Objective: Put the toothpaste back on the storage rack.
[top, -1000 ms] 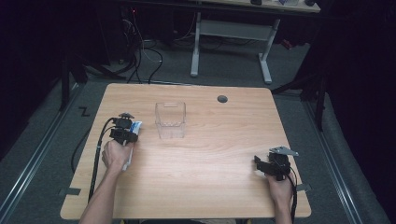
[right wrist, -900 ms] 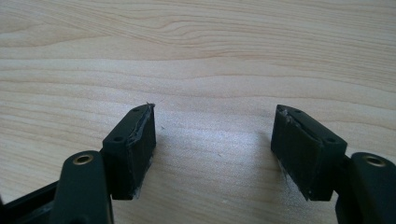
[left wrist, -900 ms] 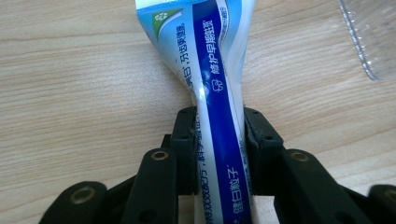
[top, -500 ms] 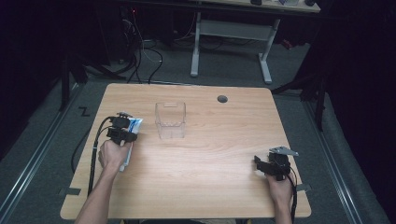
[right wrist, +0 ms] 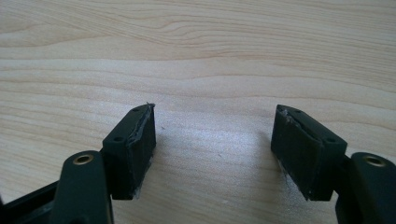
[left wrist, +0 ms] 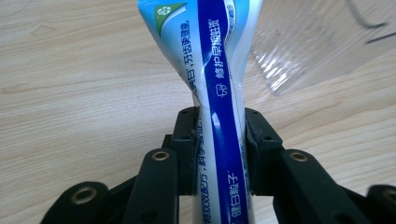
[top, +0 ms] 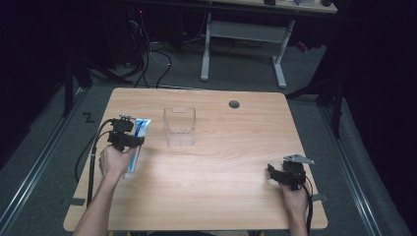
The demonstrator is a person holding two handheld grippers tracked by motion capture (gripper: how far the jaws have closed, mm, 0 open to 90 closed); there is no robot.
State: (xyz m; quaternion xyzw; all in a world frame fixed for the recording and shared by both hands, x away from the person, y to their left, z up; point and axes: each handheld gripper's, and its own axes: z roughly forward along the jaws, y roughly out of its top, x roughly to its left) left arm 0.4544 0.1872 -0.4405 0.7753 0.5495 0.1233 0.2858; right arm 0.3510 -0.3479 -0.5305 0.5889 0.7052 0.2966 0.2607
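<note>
Left gripper (left wrist: 218, 154) clenching blue-and-white plastic toothpaste tube (left wrist: 212, 70), printed lettering reading up close; right gripper (right wrist: 215, 154) gaping over wooden worktop (right wrist: 196, 56).

The bench (top: 221, 172) is pale, matt wood grain. Beside the clear plastic container (top: 179, 127), the toothpaste tube (left wrist: 219, 70) looks glossy, smooth plastic.

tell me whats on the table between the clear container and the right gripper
Nothing: in the high view only bare wood runs from the clear container to the right gripper. The toothpaste tube sits on the container's other side.
</note>
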